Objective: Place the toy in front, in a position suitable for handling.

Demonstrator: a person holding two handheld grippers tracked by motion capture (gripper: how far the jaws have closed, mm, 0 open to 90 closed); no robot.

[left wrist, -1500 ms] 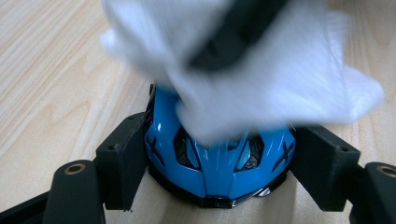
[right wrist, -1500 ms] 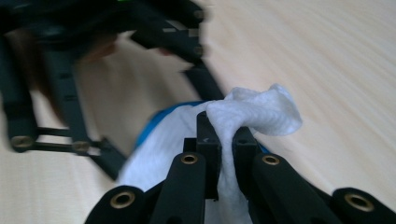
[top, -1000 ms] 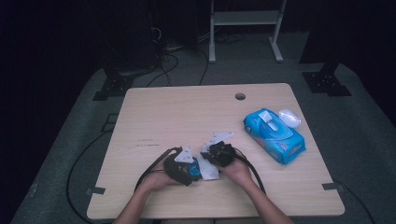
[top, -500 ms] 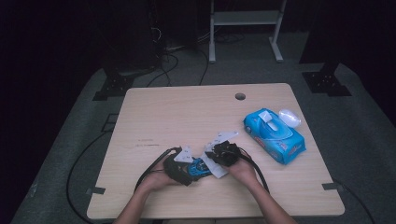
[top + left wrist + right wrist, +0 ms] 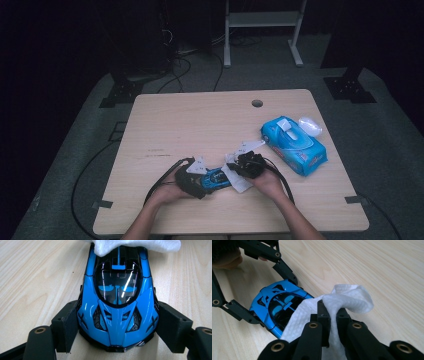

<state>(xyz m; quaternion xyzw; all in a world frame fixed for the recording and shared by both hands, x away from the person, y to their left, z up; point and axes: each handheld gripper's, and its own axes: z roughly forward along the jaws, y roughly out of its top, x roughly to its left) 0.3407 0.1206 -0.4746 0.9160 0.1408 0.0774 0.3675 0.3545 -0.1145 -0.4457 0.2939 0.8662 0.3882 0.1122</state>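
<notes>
Left gripper (image 5: 117, 322) clamps the blue toy car (image 5: 117, 302) near the table's (image 5: 200, 125) near edge, while right gripper (image 5: 333, 315) pinches a white wipe (image 5: 347, 300) — wiping underway; next, stroke along the roof.

Toy car (image 5: 117, 312): glossy blue plastic-looking body, shiny black glazing with sharp light streaks. Wipe (image 5: 312, 315): soft white paper or cloth, embossed, crumpled, matt. Table (image 5: 200, 125): pale wood-grain top, smooth, low sheen. Left gripper (image 5: 117, 327) and right gripper (image 5: 331, 315): matt black plastic, brass-coloured rivets. Wipes pack (image 5: 295, 145): blue glossy film.
</notes>
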